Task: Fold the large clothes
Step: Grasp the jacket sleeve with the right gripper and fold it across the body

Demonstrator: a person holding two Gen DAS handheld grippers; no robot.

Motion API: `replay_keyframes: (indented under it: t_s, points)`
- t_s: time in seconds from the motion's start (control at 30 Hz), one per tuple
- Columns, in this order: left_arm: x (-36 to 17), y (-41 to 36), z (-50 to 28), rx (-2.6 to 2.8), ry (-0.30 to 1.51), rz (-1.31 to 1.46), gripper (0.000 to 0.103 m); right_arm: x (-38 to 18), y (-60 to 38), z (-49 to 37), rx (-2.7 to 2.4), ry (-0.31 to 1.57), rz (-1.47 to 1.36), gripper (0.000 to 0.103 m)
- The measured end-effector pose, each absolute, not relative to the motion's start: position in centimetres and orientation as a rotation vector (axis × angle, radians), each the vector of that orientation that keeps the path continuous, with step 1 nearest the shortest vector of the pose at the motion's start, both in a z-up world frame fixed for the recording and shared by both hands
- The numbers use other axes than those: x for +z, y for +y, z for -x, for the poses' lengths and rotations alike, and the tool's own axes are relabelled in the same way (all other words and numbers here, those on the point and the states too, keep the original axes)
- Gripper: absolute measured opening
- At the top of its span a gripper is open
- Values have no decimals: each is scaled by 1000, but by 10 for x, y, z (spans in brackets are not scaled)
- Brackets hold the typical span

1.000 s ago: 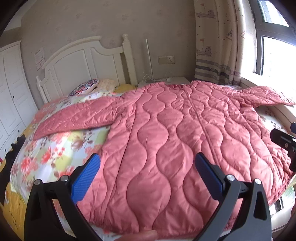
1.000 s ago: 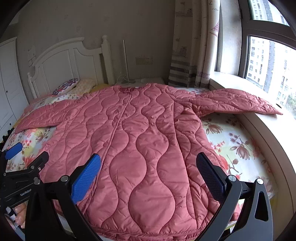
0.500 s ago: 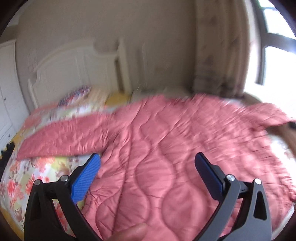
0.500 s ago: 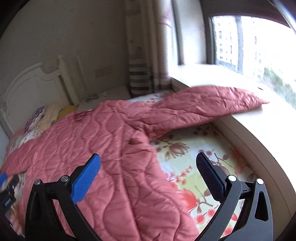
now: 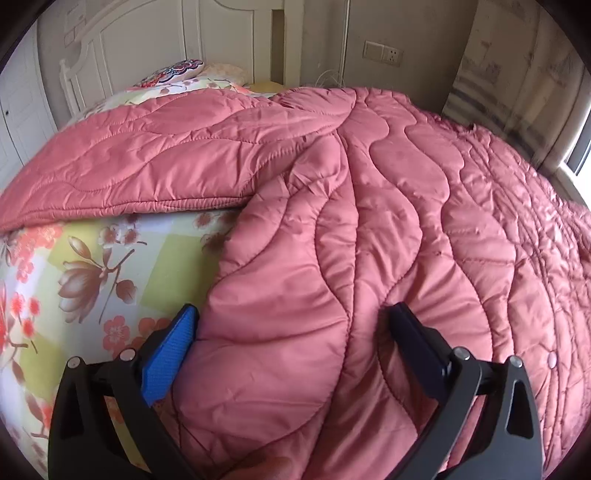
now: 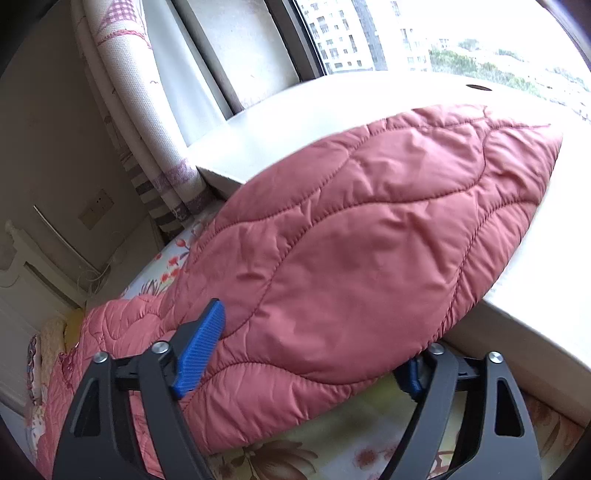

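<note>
Barely started, by the look of it. Pink quilted coat (image 5: 369,221) spread flat on bed (image 5: 92,277) with floral sheet, no fold made yet. Left sleeve (image 5: 147,166) stretched out toward far left, near pillow (image 5: 173,70) and headboard (image 5: 147,37). Right sleeve (image 6: 369,229) stretched right, cuff end resting on windowsill (image 6: 535,288) under window (image 6: 443,33), curtain (image 6: 147,122) on the far side.

Left claw (image 5: 291,347) spread wide, low over coat's left side edge below the armpit; blue pad (image 5: 170,354) just beside the edge, other finger on top of the fabric. Not gripping, fabric only bulging between the fingers.

Right claw (image 6: 314,354) spread wide around right sleeve, one blue pad (image 6: 199,354) against near-left edge, other finger tucked under sleeve's lower edge. Not closed on it.

Remaining, as judged: pinch both spots, bring sleeves in across the body, fold sides, then fold hem toward collar. All folds still to do.
</note>
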State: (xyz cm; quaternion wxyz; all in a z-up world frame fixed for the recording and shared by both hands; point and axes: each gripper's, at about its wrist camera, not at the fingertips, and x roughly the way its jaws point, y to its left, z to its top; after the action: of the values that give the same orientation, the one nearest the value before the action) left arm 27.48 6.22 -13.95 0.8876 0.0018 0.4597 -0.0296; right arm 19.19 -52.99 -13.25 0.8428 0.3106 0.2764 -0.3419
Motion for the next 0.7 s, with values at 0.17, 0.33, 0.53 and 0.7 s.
replay_keyframes:
  t_s: [0.17, 0.33, 0.53, 0.7]
  points:
    - [-139, 64, -276, -62, 953, 1, 101, -99, -520, -195, -810, 474, -496, 32]
    - [-139, 64, -275, -62, 952, -1, 101, -54, -454, -231, -743, 438, -163, 32]
    - [-139, 64, -276, -62, 951, -1, 101, -65, -272, -270, -426, 426, 432, 54]
    - [-139, 62, -274, -62, 950, 0, 101, -176, -152, -270, -158, 575, 956, 75]
